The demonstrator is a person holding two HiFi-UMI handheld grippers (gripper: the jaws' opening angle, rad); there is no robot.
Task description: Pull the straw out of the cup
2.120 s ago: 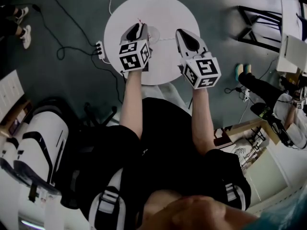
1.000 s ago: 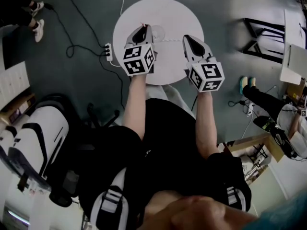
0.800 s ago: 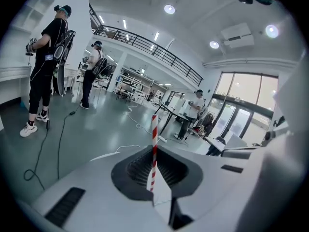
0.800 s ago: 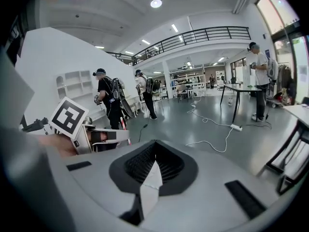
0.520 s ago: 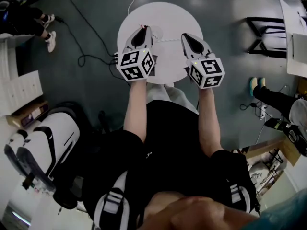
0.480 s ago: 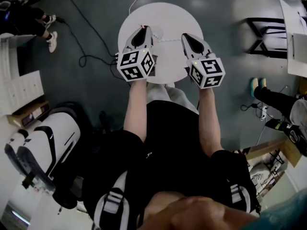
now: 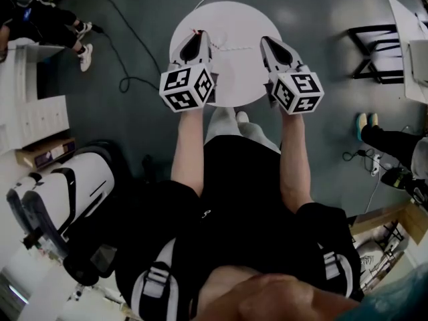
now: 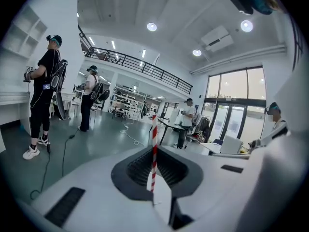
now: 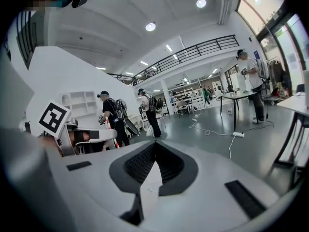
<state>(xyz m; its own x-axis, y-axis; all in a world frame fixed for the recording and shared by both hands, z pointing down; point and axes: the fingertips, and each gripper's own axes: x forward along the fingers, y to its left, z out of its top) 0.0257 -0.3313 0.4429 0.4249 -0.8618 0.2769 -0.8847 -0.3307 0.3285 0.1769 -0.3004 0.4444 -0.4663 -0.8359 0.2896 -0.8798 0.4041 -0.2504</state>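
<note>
The left tool [image 7: 198, 39] was pressed together on the red-and-white striped straw [image 8: 154, 153]. The straw stood upright in the pinch and rose well above the tool's tip, over the near-left part of the round white bench [image 7: 231, 19]. The right tool [image 7: 271, 44] was pressed together on nothing, over the near-right part of the bench.

No view showed the cup clearly, so I could not tell whether it stood upright on the bench. The straw's lower end seemed to stop at the pinch, free of any cup, so the pull looked done or nearly done.

The main risk, as I judged it, was losing the straw. The pinch sat low on it, so the long free length above could lever it sideways if the tool tilted. It might then slide out onto the bench or over the bench's near edge. Squeezing harder to prevent that would likely flatten the thin tube. With the right tool bracing nothing, a light cup could tip if the straw's end caught it.
</note>
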